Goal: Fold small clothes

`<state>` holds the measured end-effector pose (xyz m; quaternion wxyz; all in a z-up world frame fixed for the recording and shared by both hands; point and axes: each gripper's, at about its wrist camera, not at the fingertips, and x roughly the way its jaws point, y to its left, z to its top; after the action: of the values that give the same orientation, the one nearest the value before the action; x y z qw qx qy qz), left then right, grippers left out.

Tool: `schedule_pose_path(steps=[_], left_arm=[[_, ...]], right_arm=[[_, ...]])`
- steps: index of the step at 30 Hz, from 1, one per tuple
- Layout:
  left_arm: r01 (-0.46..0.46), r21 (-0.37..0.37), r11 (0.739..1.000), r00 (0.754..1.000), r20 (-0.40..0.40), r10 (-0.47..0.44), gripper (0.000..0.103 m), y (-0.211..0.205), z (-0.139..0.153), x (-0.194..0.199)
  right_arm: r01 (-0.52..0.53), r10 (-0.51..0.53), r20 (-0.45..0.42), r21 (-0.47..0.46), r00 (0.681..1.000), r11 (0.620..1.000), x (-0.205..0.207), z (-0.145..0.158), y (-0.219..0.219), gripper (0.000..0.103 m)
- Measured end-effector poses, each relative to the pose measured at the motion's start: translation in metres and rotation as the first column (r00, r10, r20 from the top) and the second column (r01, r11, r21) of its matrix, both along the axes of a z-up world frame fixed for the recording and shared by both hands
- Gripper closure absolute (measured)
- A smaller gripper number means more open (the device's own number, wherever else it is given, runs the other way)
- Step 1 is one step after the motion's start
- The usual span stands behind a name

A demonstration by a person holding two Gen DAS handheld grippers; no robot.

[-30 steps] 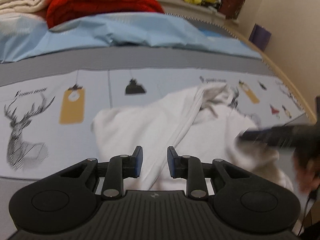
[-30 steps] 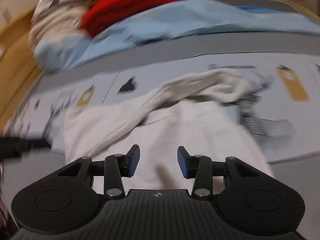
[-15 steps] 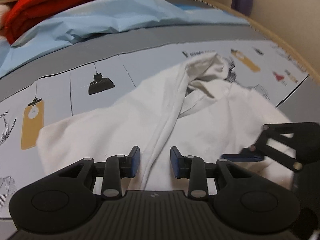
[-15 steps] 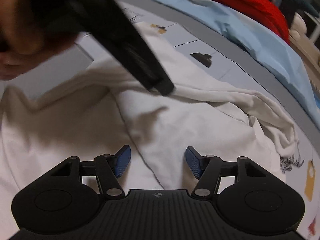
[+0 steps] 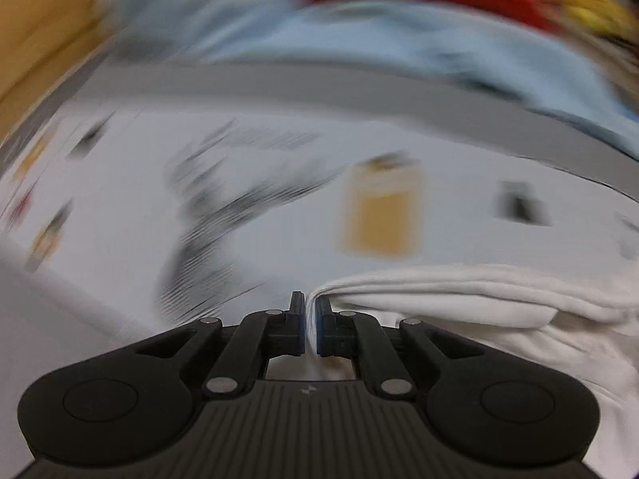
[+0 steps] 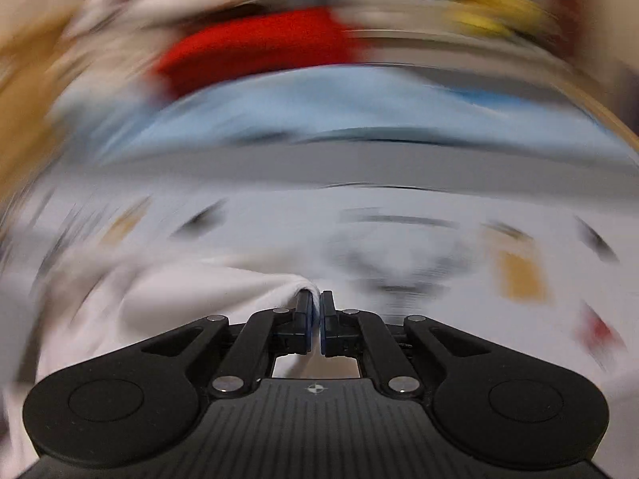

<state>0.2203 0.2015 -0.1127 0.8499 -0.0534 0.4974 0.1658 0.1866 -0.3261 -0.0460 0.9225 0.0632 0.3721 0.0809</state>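
Note:
A white garment lies on a printed pale bed sheet. In the left wrist view my left gripper is shut on an edge of the garment, which trails off to the right. In the right wrist view my right gripper is shut on another edge of the white garment, which trails off to the left. Both views are blurred by motion.
A light blue cloth and a red blanket lie at the far side of the bed. Yellow toys sit behind them. A wooden bed edge runs along the left.
Both grippers were open over the spread garment; now both have shut on its edges. Both cameras have swung, and the garment now lies to one side of each view.

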Motion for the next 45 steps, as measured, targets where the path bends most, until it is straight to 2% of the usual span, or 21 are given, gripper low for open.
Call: schedule_pose_path(steps=[1,2,3,4,6,8,9,11,12,14,18,21,23,25,29,31,33,35,38,41,45], left_arm=[[-0.065,-0.018,0.998,0.996,-0.070,0.063,0.098,0.022,-0.009,-0.005],[-0.091,-0.040,0.995,0.989,-0.119,0.086,0.096,0.037,-0.016,-0.010],[-0.093,-0.052,0.994,0.984,-0.157,0.083,0.090,0.046,-0.021,-0.014],[-0.067,-0.043,0.997,0.981,-0.185,0.058,0.085,0.050,-0.021,-0.016],[-0.004,-0.003,1.000,0.985,-0.172,0.003,0.076,0.044,-0.013,-0.017],[0.044,0.036,0.998,0.996,-0.078,-0.041,0.074,0.032,0.008,-0.016],[0.061,0.038,0.997,0.998,-0.018,-0.061,0.069,0.025,0.017,-0.016],[0.137,0.012,0.990,0.984,0.116,-0.138,0.065,0.002,0.036,-0.011],[0.185,-0.004,0.983,0.970,0.163,-0.182,0.065,-0.009,0.040,-0.006],[0.281,-0.011,0.960,0.937,0.220,-0.272,0.058,-0.039,0.042,0.001],[0.466,0.005,0.885,0.861,0.228,-0.455,0.050,-0.096,0.025,0.012],[0.562,0.079,0.823,0.802,0.193,-0.566,0.033,-0.138,0.006,0.021],[0.594,0.158,0.789,0.771,0.170,-0.614,0.031,-0.161,-0.004,0.025],[0.615,0.216,0.758,0.746,0.152,-0.648,0.031,-0.176,-0.015,0.029],[0.631,0.265,0.729,0.728,0.122,-0.675,0.032,-0.189,-0.029,0.042],[0.648,0.266,0.713,0.712,0.120,-0.692,0.046,-0.188,-0.033,0.047],[0.661,0.270,0.700,0.705,0.095,-0.703,0.099,-0.184,-0.036,0.051],[0.633,0.281,0.722,0.724,0.115,-0.680,0.099,-0.171,-0.029,0.051],[0.549,0.301,0.780,0.765,0.195,-0.614,0.099,-0.129,0.001,0.050],[0.396,0.295,0.870,0.828,0.295,-0.477,0.099,-0.062,0.036,0.042],[0.138,0.255,0.957,0.871,0.428,-0.240,0.100,0.046,0.073,0.017]], right_arm=[[0.154,-0.154,-0.015,0.030,0.988,0.988,0.002,-0.002,-0.036,0.100],[0.347,-0.345,-0.053,0.051,0.937,0.936,0.000,-0.010,-0.079,0.100],[0.503,-0.497,-0.097,0.048,0.862,0.863,-0.006,-0.020,-0.115,0.100],[0.641,-0.631,-0.149,0.026,0.761,0.767,-0.015,-0.033,-0.150,0.100],[0.807,-0.782,-0.247,0.004,0.573,0.590,-0.040,-0.061,-0.207,0.098],[0.862,-0.812,-0.313,0.049,0.492,0.504,-0.056,-0.077,-0.235,0.096],[0.869,-0.814,-0.318,0.073,0.485,0.489,-0.059,-0.079,-0.240,0.096],[0.843,-0.801,-0.269,0.102,0.534,0.528,-0.054,-0.072,-0.234,0.091],[0.825,-0.790,-0.242,0.104,0.563,0.556,-0.050,-0.069,-0.227,0.074],[0.804,-0.778,-0.204,0.111,0.594,0.585,-0.048,-0.061,-0.217,0.054],[0.798,-0.760,-0.259,0.082,0.596,0.598,-0.039,-0.061,-0.207,0.054],[0.807,-0.780,-0.290,-0.042,0.554,0.588,-0.034,-0.074,-0.200,0.054],[0.806,-0.775,-0.318,-0.055,0.545,0.589,-0.032,-0.083,-0.203,0.054],[0.799,-0.774,-0.327,-0.086,0.541,0.595,-0.028,-0.090,-0.204,0.054],[0.779,-0.776,-0.291,-0.135,0.560,0.612,-0.021,-0.090,-0.206,0.054],[0.773,-0.776,-0.275,-0.145,0.568,0.617,-0.020,-0.093,-0.208,0.064],[0.764,-0.771,-0.248,-0.149,0.586,0.628,-0.019,-0.095,-0.212,0.098],[0.770,-0.771,-0.226,-0.114,0.596,0.628,-0.019,-0.092,-0.218,0.098],[0.787,-0.783,-0.155,-0.051,0.602,0.615,-0.021,-0.078,-0.228,0.098],[0.797,-0.795,-0.058,0.041,0.604,0.603,-0.022,-0.056,-0.240,0.098],[0.819,-0.832,0.041,0.150,0.554,0.553,-0.023,-0.031,-0.266,0.098]])
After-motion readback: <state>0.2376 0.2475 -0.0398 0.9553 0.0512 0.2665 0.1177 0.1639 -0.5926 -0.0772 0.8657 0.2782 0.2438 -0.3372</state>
